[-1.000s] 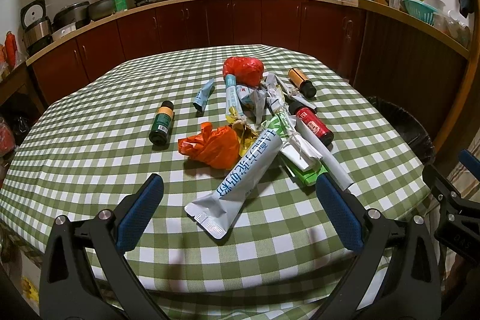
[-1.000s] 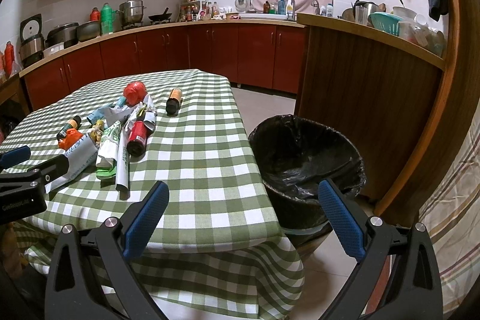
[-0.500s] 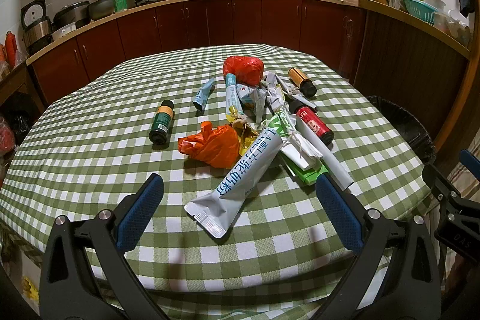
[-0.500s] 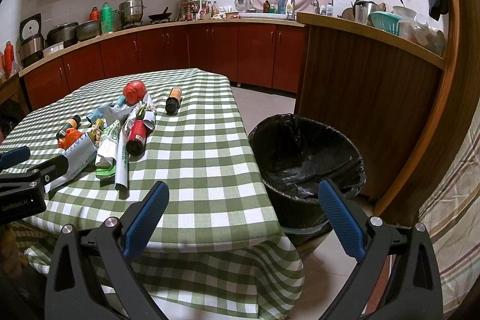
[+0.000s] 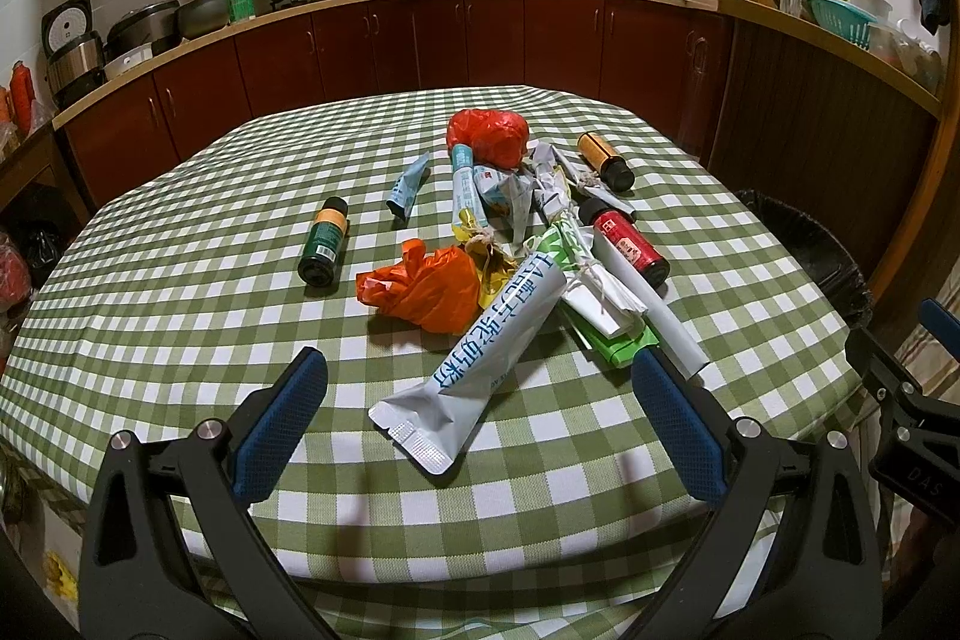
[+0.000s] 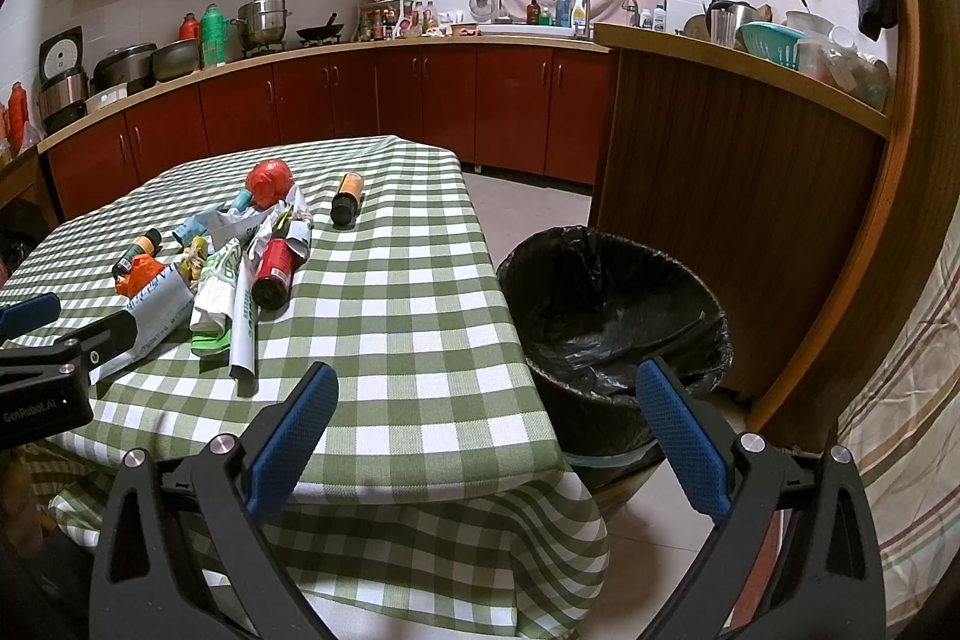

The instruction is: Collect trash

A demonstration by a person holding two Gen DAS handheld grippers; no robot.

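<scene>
Trash lies heaped mid-table on the green checked cloth (image 5: 180, 304): a long white pouch (image 5: 486, 346), an orange bag (image 5: 429, 283), a red bag (image 5: 487, 137), a green bottle (image 5: 324, 250), a red bottle (image 5: 630, 241), an amber bottle (image 5: 605, 160) and wrappers. My left gripper (image 5: 477, 403) hangs open just short of the white pouch, nothing between its fingers. My right gripper (image 6: 486, 415) is open over the table's right edge, beside the black-lined bin (image 6: 612, 316) on the floor. The same heap (image 6: 240, 268) shows at left in the right wrist view.
A wooden counter side (image 6: 738, 196) stands right behind the bin. Dark red cabinets (image 5: 420, 46) with pots and bottles on top run along the back wall. The left gripper's body (image 6: 42, 376) shows at the left edge of the right wrist view.
</scene>
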